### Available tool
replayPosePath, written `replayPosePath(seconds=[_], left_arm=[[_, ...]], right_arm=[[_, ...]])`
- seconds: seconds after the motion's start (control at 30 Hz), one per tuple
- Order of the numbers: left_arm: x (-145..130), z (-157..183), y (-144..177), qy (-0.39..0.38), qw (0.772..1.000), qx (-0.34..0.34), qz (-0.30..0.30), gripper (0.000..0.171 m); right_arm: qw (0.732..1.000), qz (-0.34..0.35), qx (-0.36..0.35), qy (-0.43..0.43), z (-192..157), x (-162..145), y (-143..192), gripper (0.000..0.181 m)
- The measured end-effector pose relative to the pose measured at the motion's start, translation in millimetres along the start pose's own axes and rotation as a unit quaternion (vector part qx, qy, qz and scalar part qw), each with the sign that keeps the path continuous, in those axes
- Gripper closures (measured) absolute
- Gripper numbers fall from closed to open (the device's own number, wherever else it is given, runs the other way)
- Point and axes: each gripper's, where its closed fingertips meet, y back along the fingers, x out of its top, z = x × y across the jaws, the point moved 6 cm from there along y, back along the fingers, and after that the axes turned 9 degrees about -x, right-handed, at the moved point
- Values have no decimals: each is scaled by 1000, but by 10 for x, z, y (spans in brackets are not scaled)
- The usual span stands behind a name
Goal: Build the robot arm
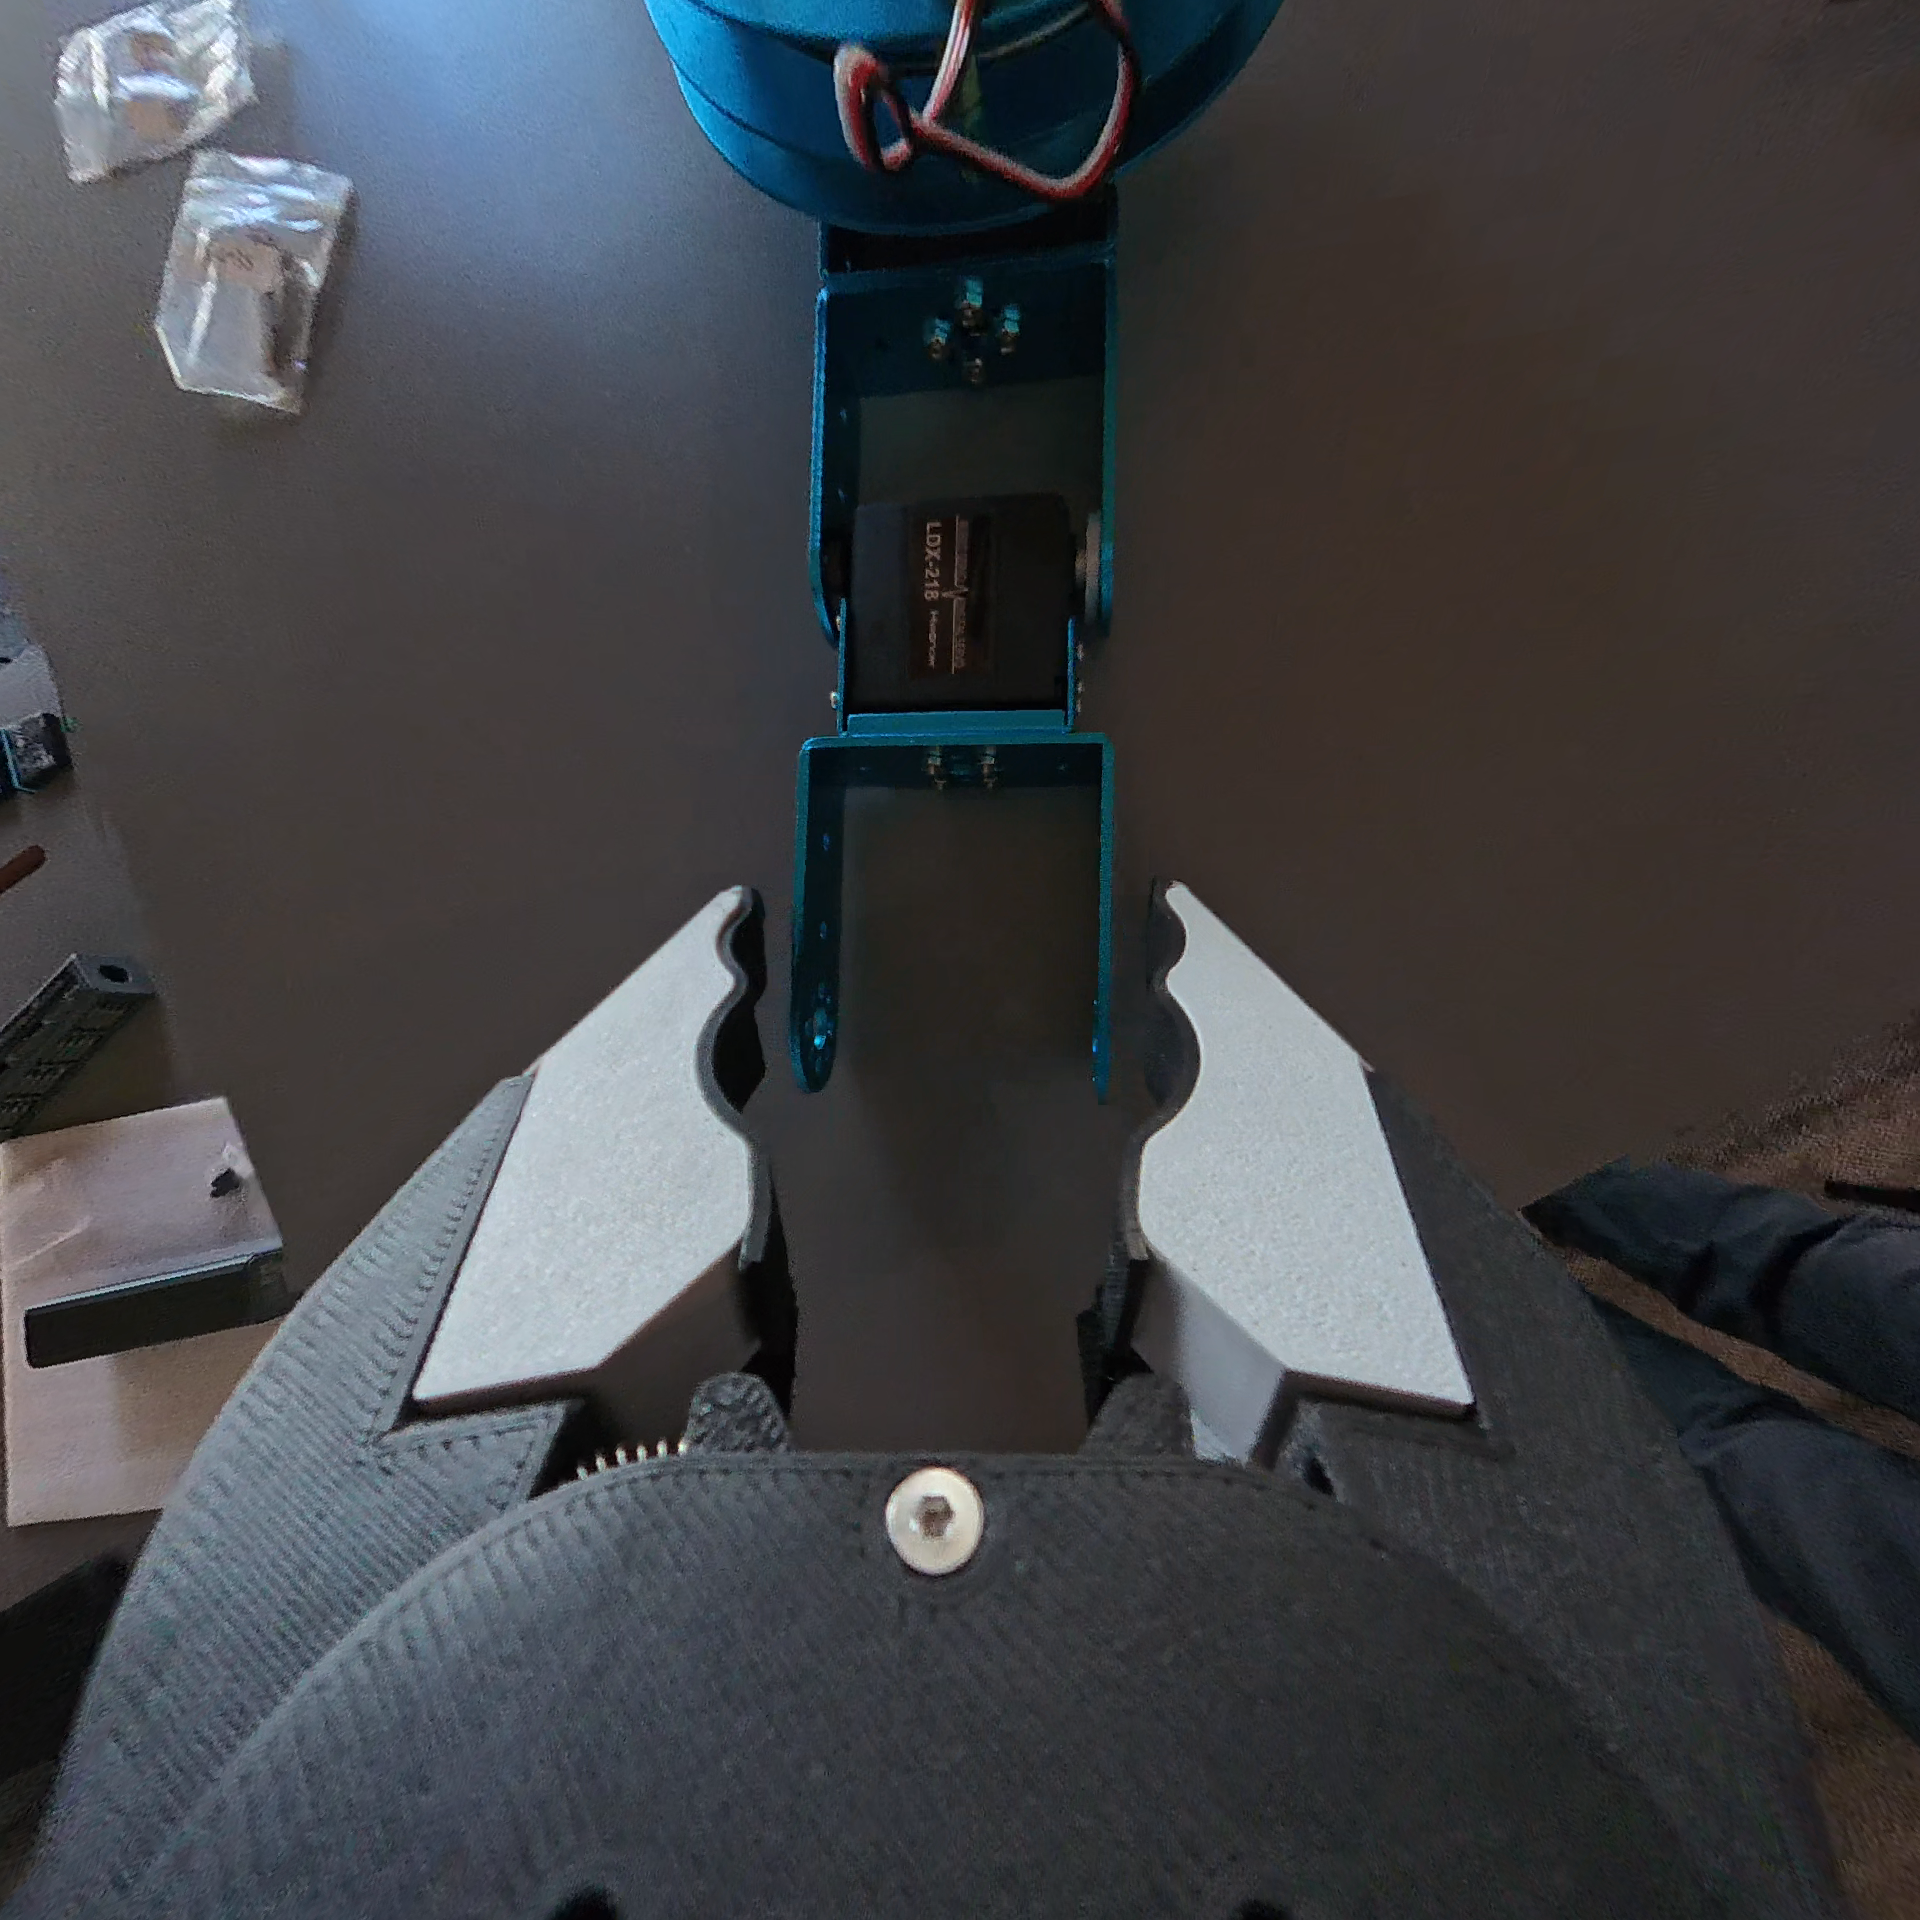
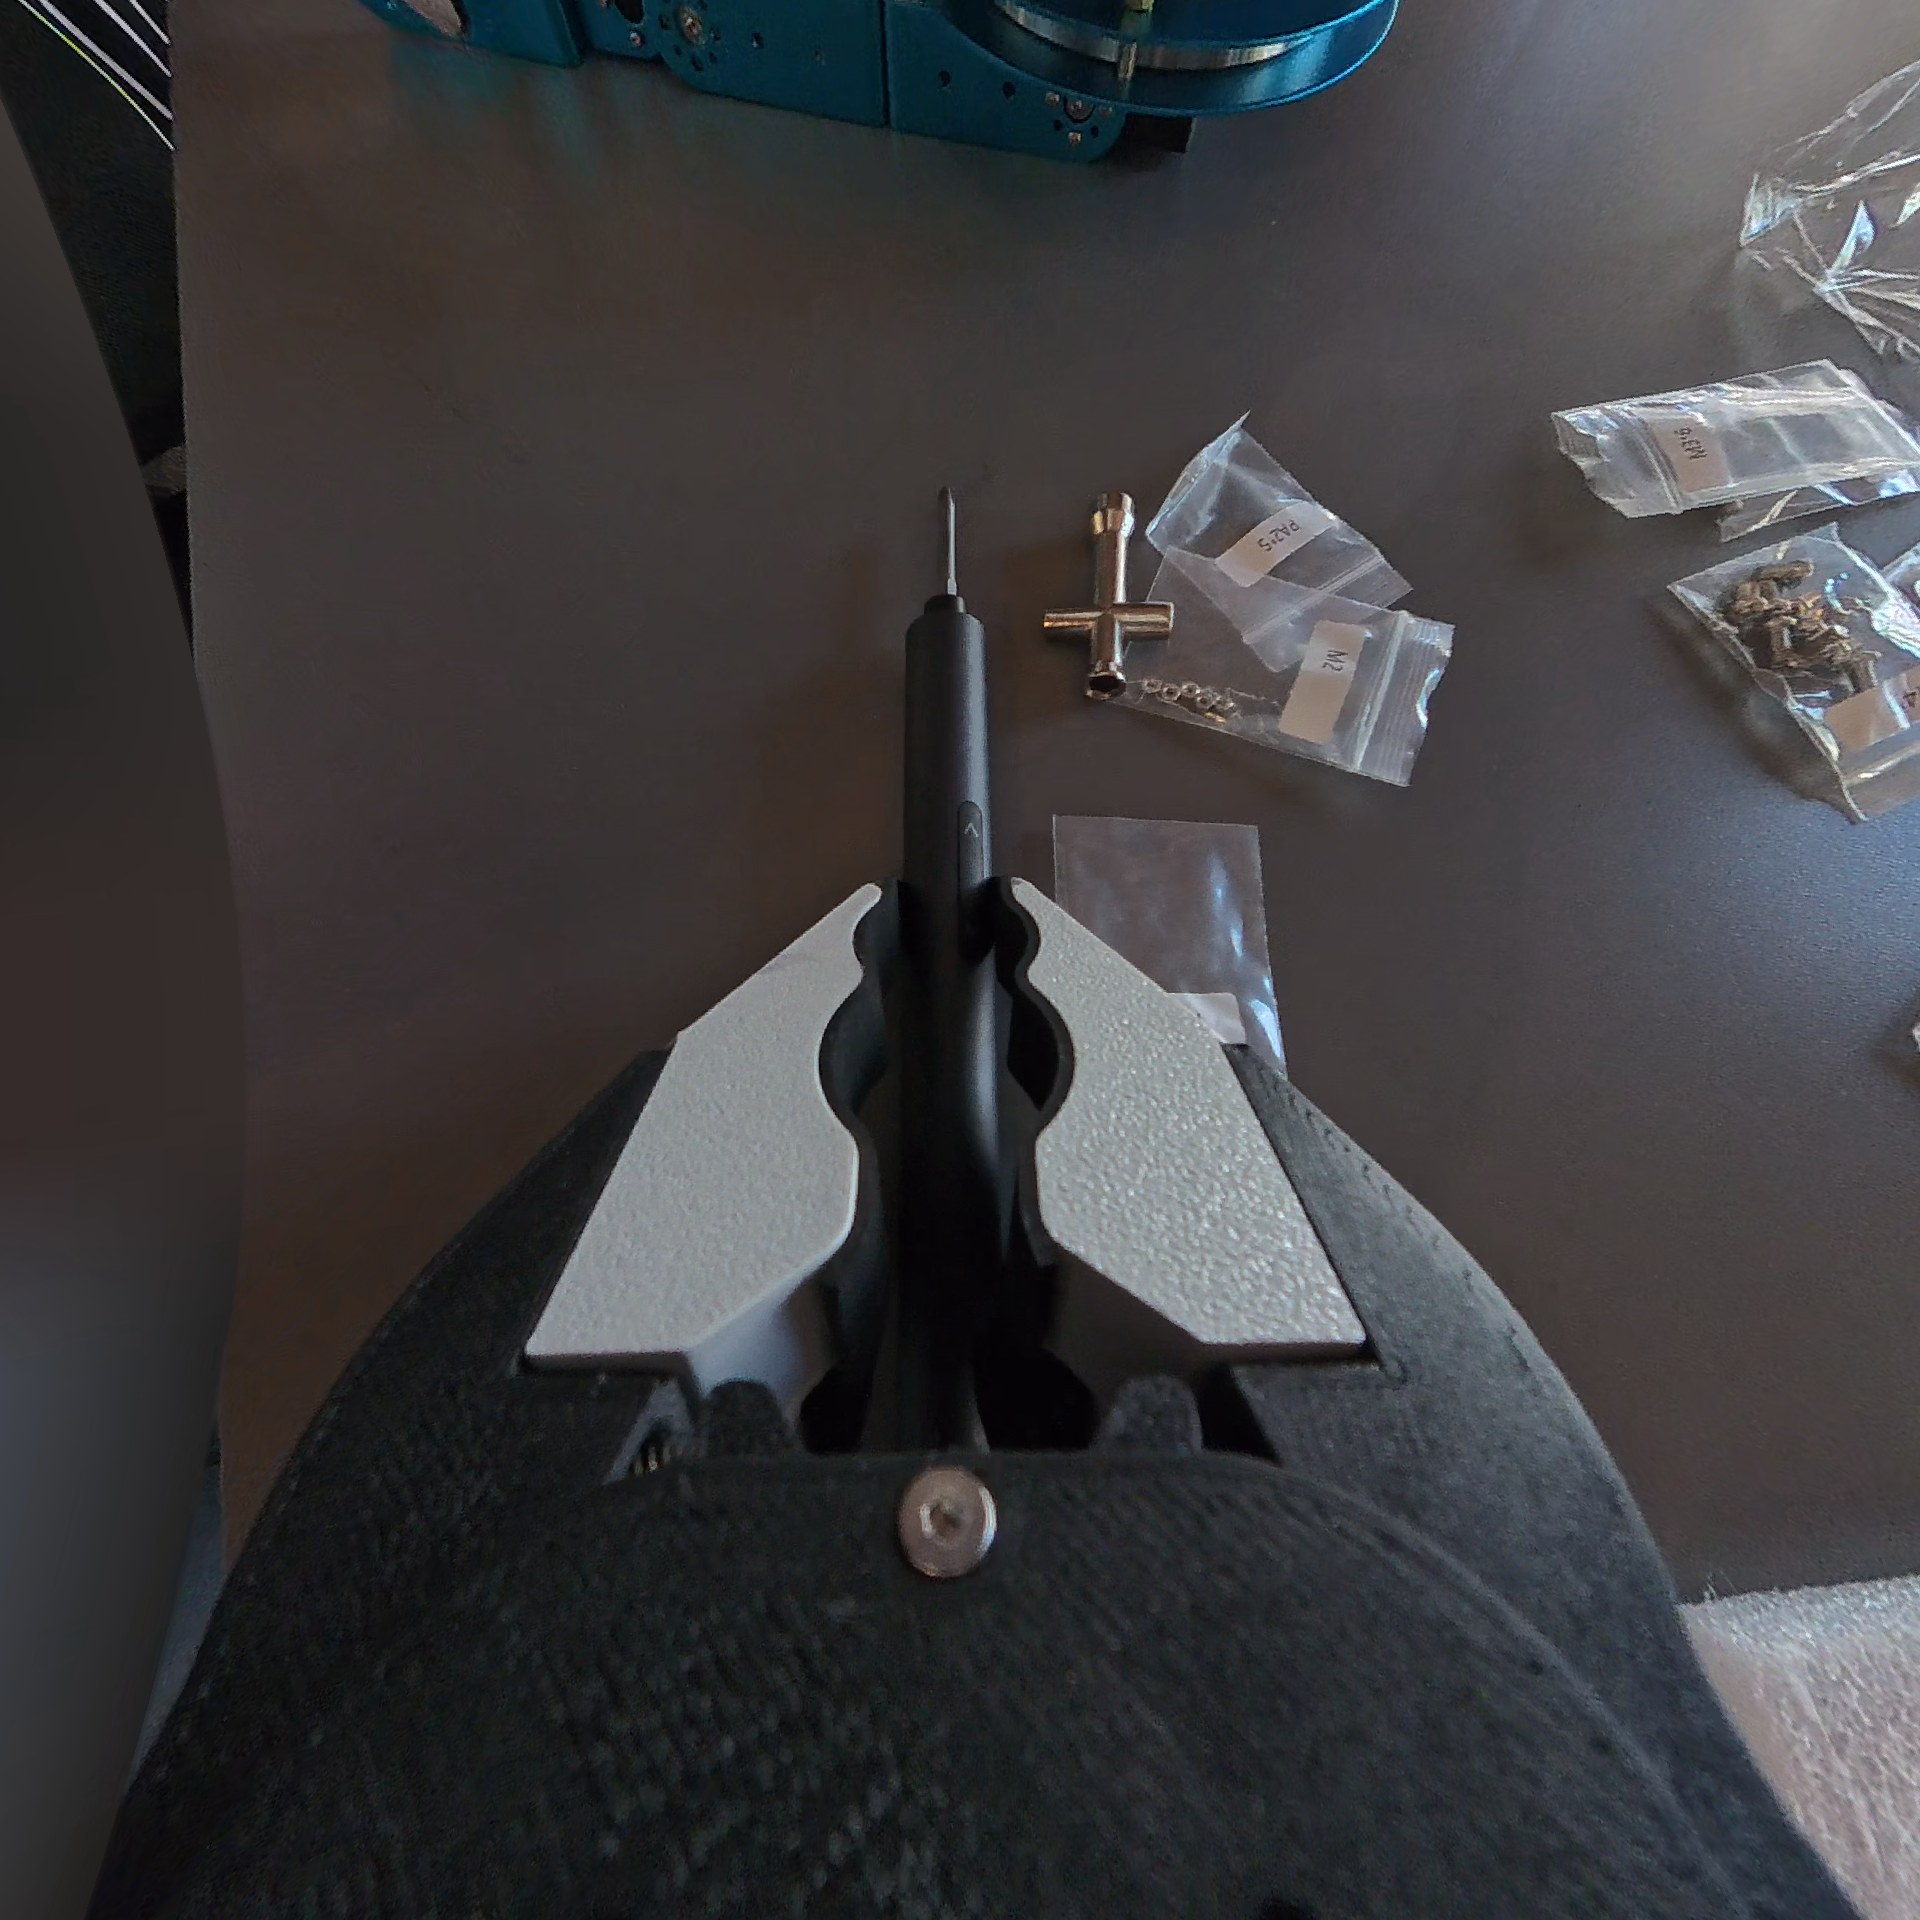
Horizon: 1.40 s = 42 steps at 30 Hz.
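In the left wrist view, my left gripper (image 1: 956, 914) is open. Its grey fingers (image 1: 623, 1143) straddle the near end of a blue metal U-bracket (image 1: 821, 935) lying on the dark table, with narrow gaps on both sides. The bracket joins a black servo (image 1: 956, 613), a second blue bracket (image 1: 966, 343) and a round blue base (image 1: 790, 114) with red and white wires (image 1: 997, 135). In the right wrist view, my right gripper (image 2: 948, 894) is shut on a black electric screwdriver (image 2: 935, 707) whose bit points away from me. A silver cross wrench (image 2: 1107, 618) lies just right of its tip.
Small clear bags of hardware lie right of the screwdriver (image 2: 1320, 665) and farther right (image 2: 1745, 447). Blue robot parts (image 2: 935, 73) sit at the far edge. In the left wrist view, bags (image 1: 249, 270) lie at far left, with a box (image 1: 135, 1247) and black parts (image 1: 62, 1029) nearer. Tip to tip, the grippers are about 30 cm apart. To reach the black servo (image 1: 956, 613) in a straight line is about 5 cm for my left fingers, about 25 cm for my right. About 6 cm separates my right fingertips from the silver cross wrench (image 2: 1107, 618).
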Motion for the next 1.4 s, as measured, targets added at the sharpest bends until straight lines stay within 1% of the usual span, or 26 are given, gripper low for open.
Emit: replayPosePath(seconds=[0.1,0.2,0.3,0.33,0.4,0.47,0.5,0.53,0.57,0.63,0.7,0.73,0.77,0.8,0.87,0.93,1.03,1.07,1.13,1.17,1.23,1.3,1.33,1.37,1.4], left_arm=[[36,129,193,14,998,-9,61,97],[-29,354,418,33,995,-22,95,96],[-65,584,588,61,988,-47,134,98],[-74,674,626,74,985,-64,143,97],[-108,845,715,90,981,-81,148,96],[-152,1032,820,92,980,-86,154,97],[-174,1109,858,91,980,-84,154,100],[-188,1155,876,82,982,-75,152,102],[-186,1168,883,72,985,-59,143,103],[-133,1143,867,39,992,-16,119,107],[-46,1042,829,-12,996,66,65,106],[20,994,815,-46,992,111,33,106],[98,933,810,-79,983,165,2,107],[185,899,796,-112,971,209,-26,108],[383,902,726,-176,945,267,-64,114],[592,950,599,-222,924,298,-94,115],[979,1049,348,-264,901,325,-116,112],[1119,1080,261,-287,884,343,-135,111],[1413,1164,102,-339,842,383,-170,112],[1553,1229,13,-354,830,390,-180,114],[1836,1382,-159,-365,822,395,-188,113],[2104,1537,-306,-364,819,400,-191,113],[2217,1616,-374,-354,825,398,-189,112],[2311,1696,-438,-334,839,390,-182,111],[2376,1775,-495,-304,860,373,-169,111]], right_arm=[[1000,-2,10,0,-42,-7,19,163],[1000,-8,12,-15,-67,-34,58,163],[999,-36,18,-14,-106,-93,169,163],[998,-49,15,-40,-106,-103,195,162],[995,-60,34,-78,-159,-69,198,146],[992,-72,37,-95,-171,-23,171,138],[993,-73,34,-88,-183,-8,145,140],[994,-73,23,-74,-187,-1,125,148],[994,-83,14,-66,-202,-1,116,159],[994,-100,1,-43,-246,9,134,163],[993,-107,-41,-6,-270,-8,187,164],[992,-103,-69,24,-285,-24,228,164],[989,-94,-100,54,-297,-44,281,164],[985,-86,-124,84,-318,-70,342,164],[974,-81,-161,137,-343,-137,487,164],[961,-77,-187,191,-328,-220,664,164],[946,-60,-212,237,-224,-361,966,165],[941,-52,-220,252,-169,-411,1080,164],[934,-36,-228,274,-42,-533,1311,165],[933,-33,-228,277,30,-608,1425,165],[934,-22,-223,280,189,-758,1636,165],[934,-16,-219,283,374,-896,1832,166],[933,-15,-217,285,473,-958,1926,165],[933,-14,-215,288,574,-1013,2016,165],[932,-13,-215,290,679,-1063,2101,165]])
